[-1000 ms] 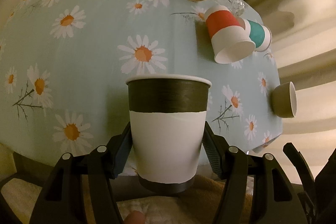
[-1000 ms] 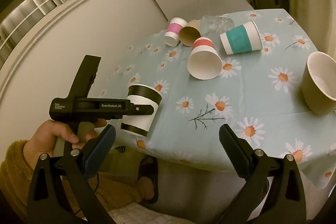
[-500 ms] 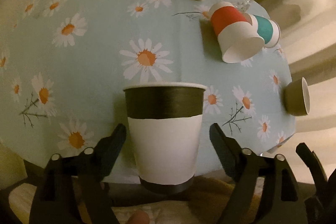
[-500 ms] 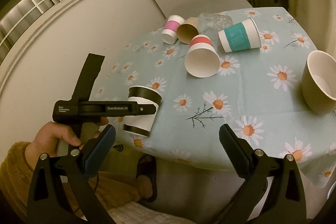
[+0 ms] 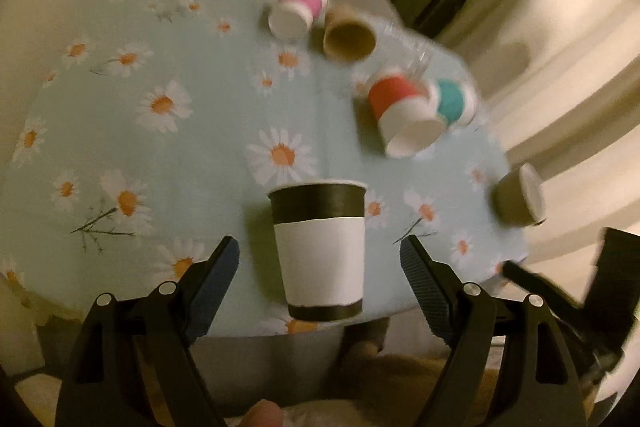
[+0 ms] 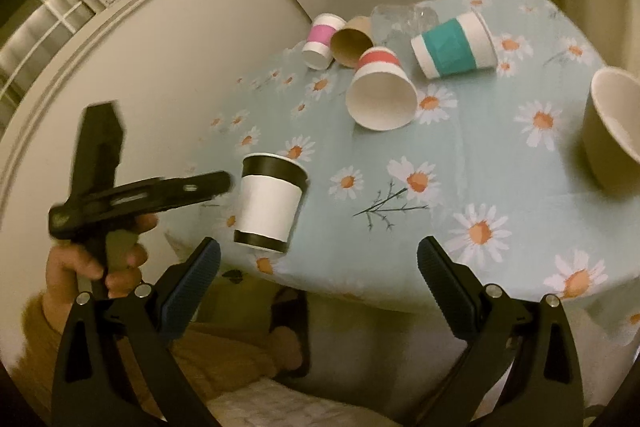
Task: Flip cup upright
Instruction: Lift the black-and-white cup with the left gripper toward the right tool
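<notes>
A black-and-white paper cup (image 5: 322, 251) stands upright near the table's front edge; it also shows in the right wrist view (image 6: 270, 203). My left gripper (image 5: 320, 275) is open, drawn back, its fingers apart from the cup on either side. It also appears in the right wrist view (image 6: 212, 183), left of the cup. My right gripper (image 6: 318, 279) is open and empty, below the table edge.
The table wears a daisy cloth (image 5: 160, 147). Lying on their sides are a red cup (image 6: 380, 95), a teal cup (image 6: 454, 47), a pink cup (image 6: 322, 41), a brown cup (image 6: 352, 41) and a clear glass (image 6: 400, 19). A beige cup (image 6: 612, 127) lies at the right edge.
My left gripper opened, let go of the black-and-white cup and pulled back toward me. The cup stays upright on the table. The right gripper barely moved.
</notes>
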